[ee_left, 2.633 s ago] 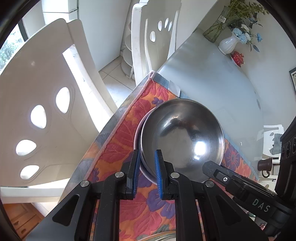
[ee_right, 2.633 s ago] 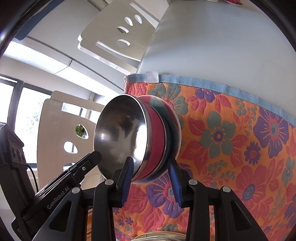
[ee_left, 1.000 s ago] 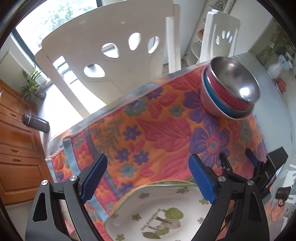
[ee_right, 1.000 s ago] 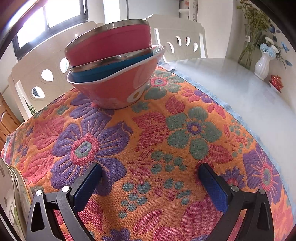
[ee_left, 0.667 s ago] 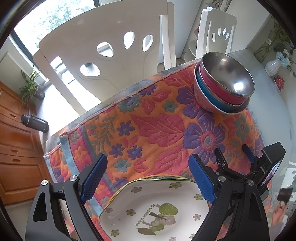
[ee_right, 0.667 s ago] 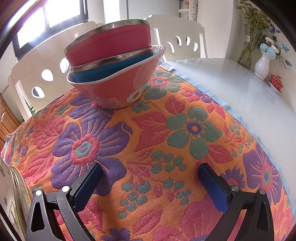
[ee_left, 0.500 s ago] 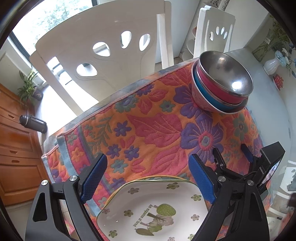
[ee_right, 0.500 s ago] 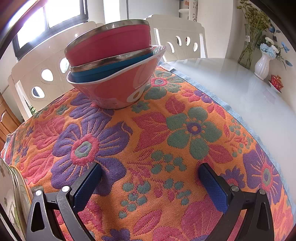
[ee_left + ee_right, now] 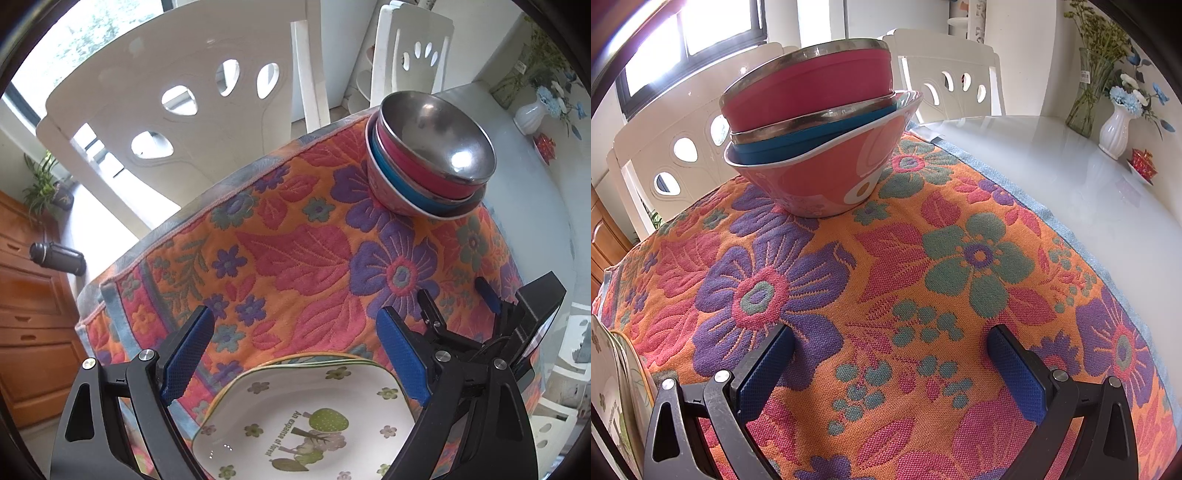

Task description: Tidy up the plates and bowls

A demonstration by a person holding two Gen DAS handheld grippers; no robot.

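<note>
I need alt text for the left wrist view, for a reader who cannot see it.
The open left gripper hovers over a white square plate with a green tree print on an orange floral tablecloth. Farther back stands a stack of nested bowls topped by a steel-lined pink bowl, with white chairs behind the table.

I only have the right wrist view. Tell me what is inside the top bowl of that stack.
Observer: Nothing. The left wrist view shows the top bowl has a bare, shiny steel inside.
Operator: Report the left claw.
Observer: The left claw is open above the plates, gripping nothing.
Operator: Describe the top plate's face.
Observer: The top plate is white, with small green flowers, a green tree picture and printed words.
</note>
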